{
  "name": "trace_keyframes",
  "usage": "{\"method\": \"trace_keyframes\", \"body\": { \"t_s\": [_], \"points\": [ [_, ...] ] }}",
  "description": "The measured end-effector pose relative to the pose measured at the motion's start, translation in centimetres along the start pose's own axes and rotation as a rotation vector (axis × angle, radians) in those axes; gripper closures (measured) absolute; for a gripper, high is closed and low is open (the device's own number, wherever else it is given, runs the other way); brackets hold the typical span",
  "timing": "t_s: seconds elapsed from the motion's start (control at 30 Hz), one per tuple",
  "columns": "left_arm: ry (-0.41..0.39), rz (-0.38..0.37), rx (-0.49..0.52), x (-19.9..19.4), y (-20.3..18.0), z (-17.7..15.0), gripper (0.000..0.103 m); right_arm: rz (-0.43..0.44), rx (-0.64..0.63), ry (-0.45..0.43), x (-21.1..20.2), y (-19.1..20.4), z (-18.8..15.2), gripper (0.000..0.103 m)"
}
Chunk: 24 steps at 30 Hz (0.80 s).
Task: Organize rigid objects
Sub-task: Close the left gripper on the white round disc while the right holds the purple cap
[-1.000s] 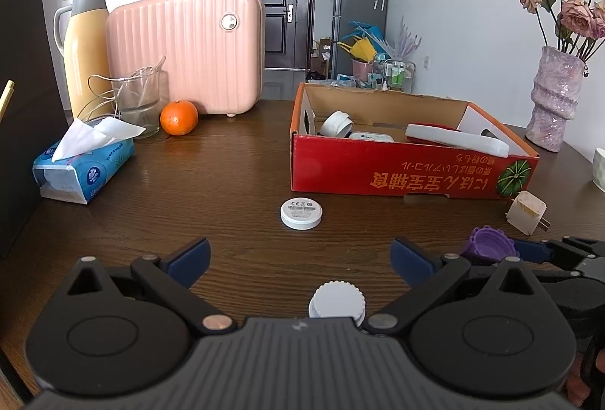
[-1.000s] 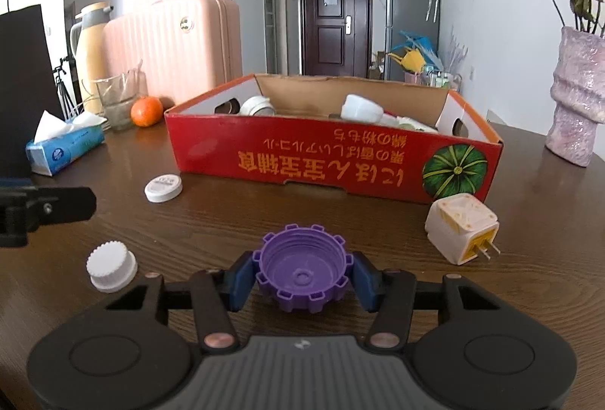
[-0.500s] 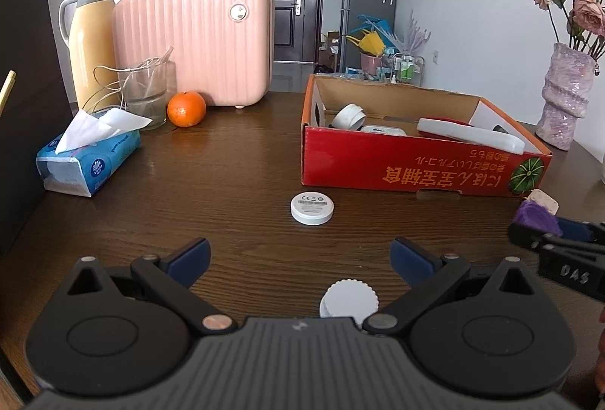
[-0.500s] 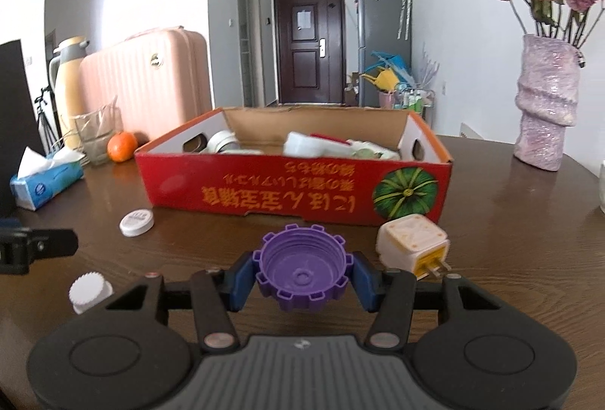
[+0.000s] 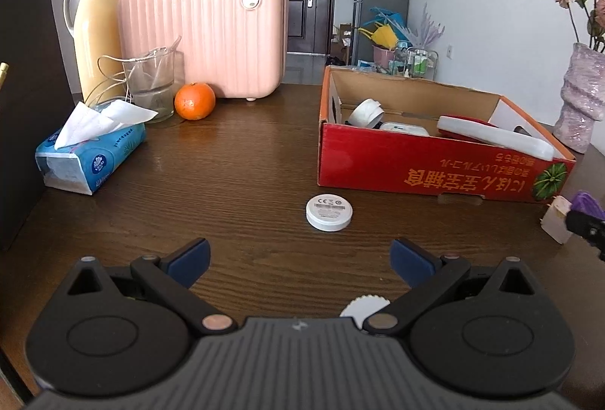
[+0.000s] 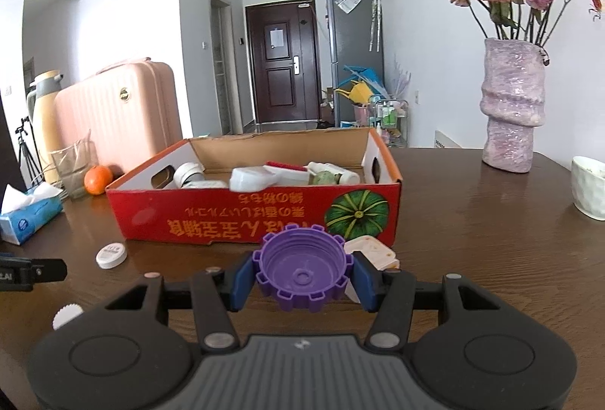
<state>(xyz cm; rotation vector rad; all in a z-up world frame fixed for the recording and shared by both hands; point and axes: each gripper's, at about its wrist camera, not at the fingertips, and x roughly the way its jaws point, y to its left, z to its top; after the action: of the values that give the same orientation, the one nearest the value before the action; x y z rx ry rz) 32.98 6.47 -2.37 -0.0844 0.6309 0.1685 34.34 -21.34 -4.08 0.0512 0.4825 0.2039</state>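
Observation:
My right gripper (image 6: 302,275) is shut on a purple toothed cap (image 6: 302,270), held above the table just in front of the red cardboard box (image 6: 227,221), which holds several white items. A beige plug adapter (image 6: 372,251) lies behind the cap. My left gripper (image 5: 298,257) stands open over bare table. A white ridged cap (image 5: 363,308) peeks out near its right finger, and a white round disc (image 5: 329,212) lies ahead of it, in front of the box (image 5: 416,168). The purple cap (image 5: 588,202) shows at the right edge of the left wrist view.
A pink case (image 5: 204,31), a yellow thermos (image 5: 94,31), a glass (image 5: 151,88), an orange (image 5: 194,101) and a tissue pack (image 5: 90,152) stand at the back left. A purple vase (image 6: 512,111) with flowers and a white cup (image 6: 588,187) are at the right.
My right gripper has lifted the purple cap off the table and carried it toward the box's right end, tilting up. My left gripper has drifted left, so the white ridged cap sits further right.

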Motion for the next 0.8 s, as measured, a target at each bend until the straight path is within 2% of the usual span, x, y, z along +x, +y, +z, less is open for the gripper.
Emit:
{"method": "trace_keyframes", "body": {
  "t_s": [0.43, 0.8],
  "points": [
    [0.062, 0.054, 0.025, 5.3, -0.8, 1.6, 0.0, -0.032, 0.032, -0.004, 0.3, -1.0, 0.1, 0.05],
    [0.08, 0.055, 0.052, 7.8, -1.7, 2.3, 0.0, -0.058, 0.046, 0.001, 0.8, -1.5, 0.0, 0.05]
  ]
}}
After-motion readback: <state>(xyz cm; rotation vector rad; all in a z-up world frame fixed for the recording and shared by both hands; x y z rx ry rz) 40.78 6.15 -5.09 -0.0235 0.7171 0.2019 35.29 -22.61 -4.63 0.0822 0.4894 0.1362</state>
